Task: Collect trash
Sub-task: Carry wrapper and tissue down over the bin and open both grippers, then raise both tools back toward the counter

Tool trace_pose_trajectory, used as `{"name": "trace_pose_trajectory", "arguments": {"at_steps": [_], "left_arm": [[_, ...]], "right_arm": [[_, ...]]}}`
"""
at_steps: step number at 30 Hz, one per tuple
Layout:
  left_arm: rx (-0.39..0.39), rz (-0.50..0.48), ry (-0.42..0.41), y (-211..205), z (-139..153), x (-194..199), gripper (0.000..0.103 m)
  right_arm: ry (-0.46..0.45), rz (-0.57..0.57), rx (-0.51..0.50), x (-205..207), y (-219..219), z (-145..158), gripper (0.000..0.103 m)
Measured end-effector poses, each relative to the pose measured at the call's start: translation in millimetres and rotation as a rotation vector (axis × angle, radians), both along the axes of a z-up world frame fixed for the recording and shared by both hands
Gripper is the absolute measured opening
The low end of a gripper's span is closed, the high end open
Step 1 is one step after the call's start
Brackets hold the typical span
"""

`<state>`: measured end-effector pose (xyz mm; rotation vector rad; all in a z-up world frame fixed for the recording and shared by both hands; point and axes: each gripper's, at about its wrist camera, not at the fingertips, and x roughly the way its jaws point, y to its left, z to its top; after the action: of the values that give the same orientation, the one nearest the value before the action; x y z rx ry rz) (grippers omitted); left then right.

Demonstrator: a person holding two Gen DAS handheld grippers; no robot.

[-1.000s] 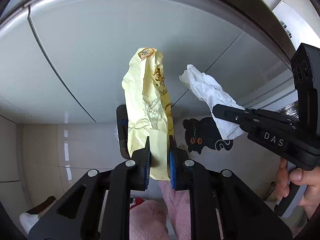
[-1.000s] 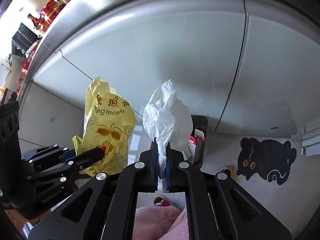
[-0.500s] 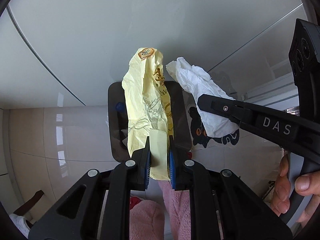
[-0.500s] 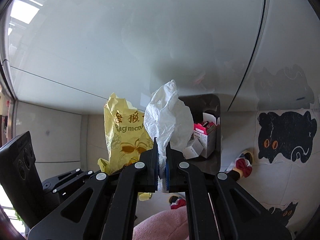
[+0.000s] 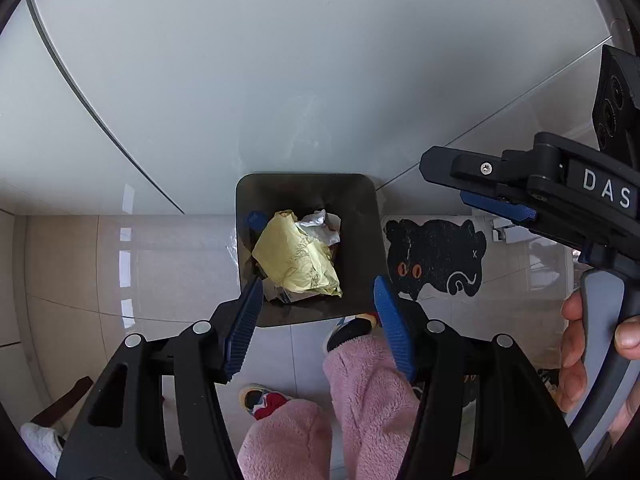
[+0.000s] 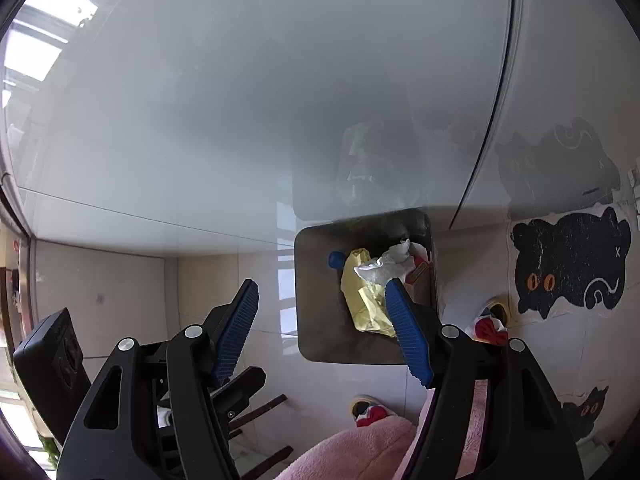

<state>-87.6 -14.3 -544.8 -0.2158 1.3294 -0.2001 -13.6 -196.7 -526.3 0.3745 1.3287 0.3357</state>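
I hold both grippers pointing down over the floor, side by side. My left gripper (image 5: 316, 316) has its jaws spread wide with nothing between the blue pads (image 5: 242, 330); it hangs above the near rim of the bin (image 5: 364, 240). My right gripper (image 6: 322, 324) is likewise spread wide and empty, its right pad (image 6: 406, 332) lying across my view of the bin's (image 6: 316, 304) inside; from the left wrist it reaches in from the right, my right hand (image 5: 592, 356) wrapped around its handle. The yellow bag (image 5: 296, 260) lies crumpled inside the bin, and the white tissue (image 5: 320, 222) rests on it at the far side, touching it, among other scraps. The bin stands on the tiled floor against a glossy grey cabinet (image 5: 280, 72). Just to its right lies a black cat mat (image 5: 436, 254). My pink fleece legs (image 5: 360, 396) and slippers (image 5: 262, 398) show below the fingers.
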Motion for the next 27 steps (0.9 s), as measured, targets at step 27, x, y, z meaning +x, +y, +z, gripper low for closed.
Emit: {"name": "trace_pose_trajectory", "arguments": {"at_steps": [27], "left_arm": [[0.004, 0.072, -0.491, 38, 338, 46, 0.087]], "right_arm": [[-0.501, -0.063, 0.006, 30, -63, 328, 0.1]]}}
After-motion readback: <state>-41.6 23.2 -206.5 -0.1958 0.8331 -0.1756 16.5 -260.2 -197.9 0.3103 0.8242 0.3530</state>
